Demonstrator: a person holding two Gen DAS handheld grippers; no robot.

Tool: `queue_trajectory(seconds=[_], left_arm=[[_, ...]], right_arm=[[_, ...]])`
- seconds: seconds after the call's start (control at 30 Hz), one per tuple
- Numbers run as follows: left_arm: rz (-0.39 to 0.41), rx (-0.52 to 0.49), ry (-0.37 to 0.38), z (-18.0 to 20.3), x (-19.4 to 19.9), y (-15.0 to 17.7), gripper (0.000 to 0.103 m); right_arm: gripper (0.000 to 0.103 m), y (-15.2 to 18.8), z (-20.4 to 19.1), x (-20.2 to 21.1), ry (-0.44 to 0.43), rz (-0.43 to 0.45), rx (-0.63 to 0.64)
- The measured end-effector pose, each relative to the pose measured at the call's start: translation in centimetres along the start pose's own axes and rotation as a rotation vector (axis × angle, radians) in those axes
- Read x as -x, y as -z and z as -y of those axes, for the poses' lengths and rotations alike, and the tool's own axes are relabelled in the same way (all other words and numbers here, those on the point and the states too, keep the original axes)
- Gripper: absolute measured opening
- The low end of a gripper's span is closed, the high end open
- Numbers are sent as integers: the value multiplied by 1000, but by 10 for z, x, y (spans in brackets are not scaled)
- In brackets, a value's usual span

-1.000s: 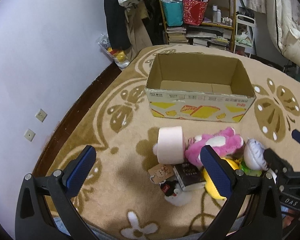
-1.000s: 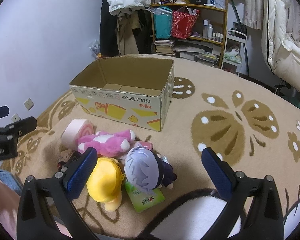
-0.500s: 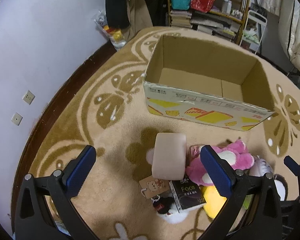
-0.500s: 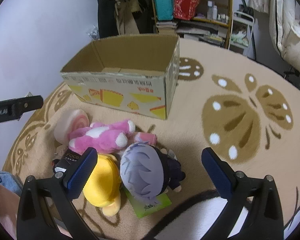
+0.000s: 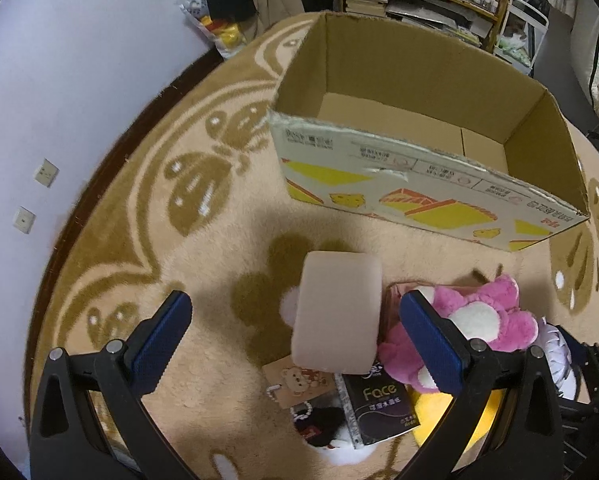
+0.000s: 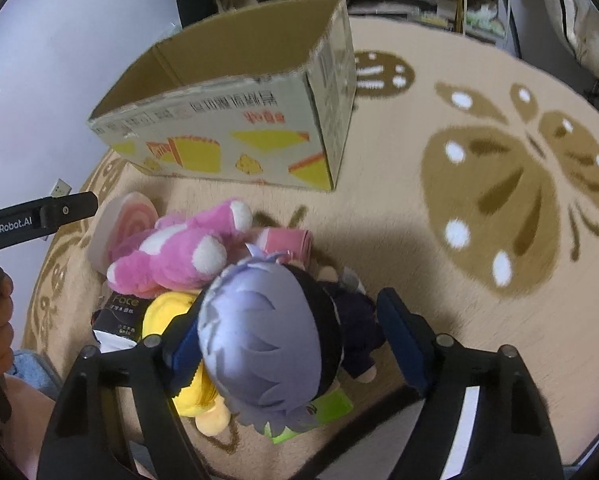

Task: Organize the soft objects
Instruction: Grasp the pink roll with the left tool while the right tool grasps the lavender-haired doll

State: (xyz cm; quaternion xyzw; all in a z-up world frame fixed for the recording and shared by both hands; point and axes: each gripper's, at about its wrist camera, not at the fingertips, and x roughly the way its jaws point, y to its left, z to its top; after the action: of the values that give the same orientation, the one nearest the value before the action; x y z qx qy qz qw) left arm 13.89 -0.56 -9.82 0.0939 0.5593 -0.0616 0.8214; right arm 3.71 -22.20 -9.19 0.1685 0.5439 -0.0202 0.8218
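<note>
We see a big brown rug [image 5: 147,240] with butterfly shapes on the floor. On it sits a big cardboard box [image 5: 427,184], open on top, with nothing in it that we can see. The soft toys belong in there, we think.

Just in front of the box is a little heap of toys. There is a pink roll cushion [image 5: 337,312], a pink plush [image 6: 171,256] lying on its side, a yellow plush [image 6: 167,320] under it, and a doll with a pale purple head [image 6: 259,344]. A small black packet [image 5: 379,404] and a bear tag [image 5: 295,380] lie in the heap too.

Our left gripper [image 5: 295,344] points down at the roll cushion. Its jaws are wide apart, one on each side of the cushion, and they do not touch it.

Our right gripper [image 6: 287,344] is over the doll. Its jaws have just been closing, and the doll's head sits between them. The left pad looks right up against the head, but the right one is still clear, so we do not hold it yet.

What could go wrong? The doll's head is round and squishy, so it could pop out of a shallow pinch. The left-hand finger could also catch the yellow plush tucked beside it. The roll cushion is fat, so it might slip or roll away.
</note>
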Motion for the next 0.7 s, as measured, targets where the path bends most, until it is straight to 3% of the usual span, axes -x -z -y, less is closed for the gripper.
queue_trajectory(seconds=[0.27,0.37,0.53,0.7], left_arm=[[-40,-11,-9,8,-13,2,103],[-61,-18,-32,10,-20,2,103],[-127,1,-71,8,-41,1,103],[-131,5,-77,10,-47,-3,103]], right_arm=[[84,-2,2,-7,-10,-20,-6],[78,-3,4,-5,-14,-16,1],[56,-5,-7,1,-12,6,76],[55,-5,-14,4,57,42,130]])
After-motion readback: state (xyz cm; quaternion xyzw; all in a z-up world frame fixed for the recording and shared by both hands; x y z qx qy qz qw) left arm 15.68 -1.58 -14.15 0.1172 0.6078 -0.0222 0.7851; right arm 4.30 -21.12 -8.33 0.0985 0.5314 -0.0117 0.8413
